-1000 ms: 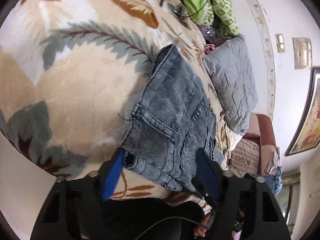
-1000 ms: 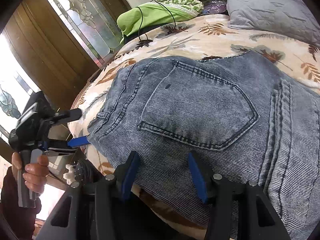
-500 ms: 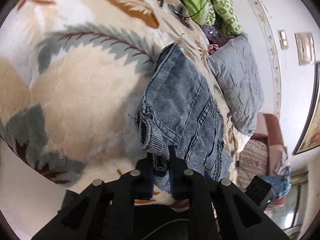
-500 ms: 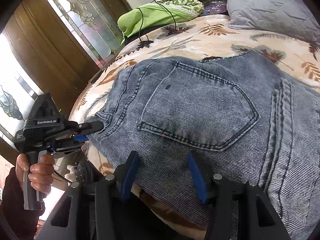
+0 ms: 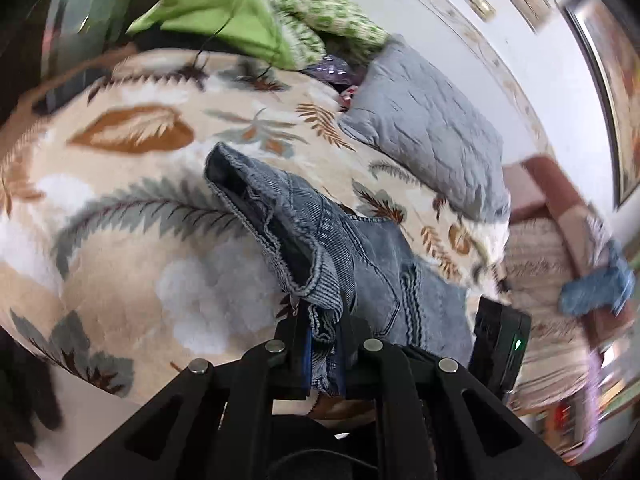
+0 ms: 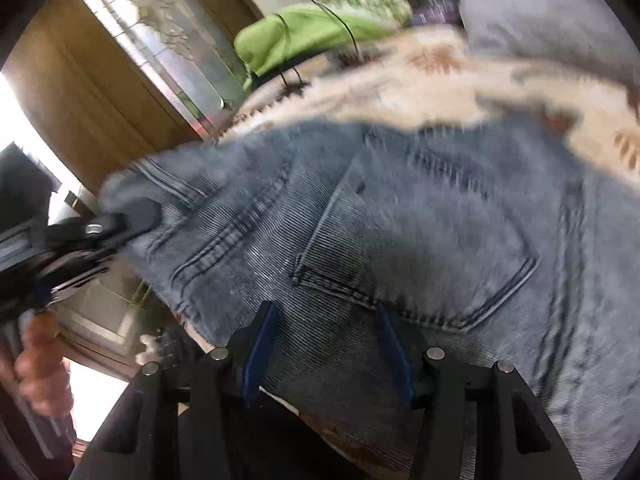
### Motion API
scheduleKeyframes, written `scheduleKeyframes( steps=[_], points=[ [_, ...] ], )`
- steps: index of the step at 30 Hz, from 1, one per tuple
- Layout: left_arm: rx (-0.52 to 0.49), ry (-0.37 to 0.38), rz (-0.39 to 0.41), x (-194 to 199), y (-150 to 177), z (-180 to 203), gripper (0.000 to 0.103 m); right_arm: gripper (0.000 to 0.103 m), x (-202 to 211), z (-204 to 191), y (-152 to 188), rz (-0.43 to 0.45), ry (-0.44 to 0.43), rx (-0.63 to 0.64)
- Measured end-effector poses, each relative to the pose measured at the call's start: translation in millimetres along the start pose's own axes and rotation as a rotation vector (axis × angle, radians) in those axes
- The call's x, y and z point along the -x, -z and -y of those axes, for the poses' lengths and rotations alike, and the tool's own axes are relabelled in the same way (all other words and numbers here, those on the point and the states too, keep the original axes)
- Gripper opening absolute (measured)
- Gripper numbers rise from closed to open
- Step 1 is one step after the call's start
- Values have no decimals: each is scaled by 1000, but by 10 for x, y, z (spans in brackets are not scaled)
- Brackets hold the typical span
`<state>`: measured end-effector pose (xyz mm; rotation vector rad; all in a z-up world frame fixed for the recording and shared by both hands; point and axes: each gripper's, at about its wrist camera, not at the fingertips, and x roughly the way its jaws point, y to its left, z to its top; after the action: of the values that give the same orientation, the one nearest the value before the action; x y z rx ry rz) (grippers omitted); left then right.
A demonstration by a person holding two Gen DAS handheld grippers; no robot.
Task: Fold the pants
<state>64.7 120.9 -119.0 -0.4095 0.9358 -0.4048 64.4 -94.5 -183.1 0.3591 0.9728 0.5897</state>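
Grey-blue denim pants (image 5: 360, 252) lie folded on a bed with a leaf-print blanket (image 5: 132, 216). My left gripper (image 5: 325, 336) is shut on the pants' waistband corner and lifts it off the blanket, so the fabric bunches up. In the right wrist view the pants (image 6: 400, 232) fill the middle, back pocket up, and the left gripper (image 6: 116, 224) shows at the left, pinching the corner. My right gripper (image 6: 326, 344) is open, its blue fingers (image 6: 260, 348) around the near edge of the pants.
A grey quilted pillow (image 5: 432, 132) and green clothes (image 5: 224, 12) with a black cable lie at the bed's far end. A brown chair (image 5: 552, 208) stands to the right. A wooden door with patterned glass (image 6: 132, 60) is at the left.
My left gripper closed on the waistband corner and has lifted and swung it. The right gripper stayed open over the near edge. Both views are now blurred by motion.
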Motion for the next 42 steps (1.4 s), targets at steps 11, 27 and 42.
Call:
scheduleKeyframes(
  steps=[11,27,42],
  points=[
    [-260,18,2,75,-31,1075,8,55,419,258,-22,108,-182,-107],
    [-545,152,-280,-1139,461,2696,9,56,1400,1269,361,324,-142,-201],
    [-539,234,-425,-1517,653,2848,27,54,1782,1980,1102,279,-10,-292]
  ],
)
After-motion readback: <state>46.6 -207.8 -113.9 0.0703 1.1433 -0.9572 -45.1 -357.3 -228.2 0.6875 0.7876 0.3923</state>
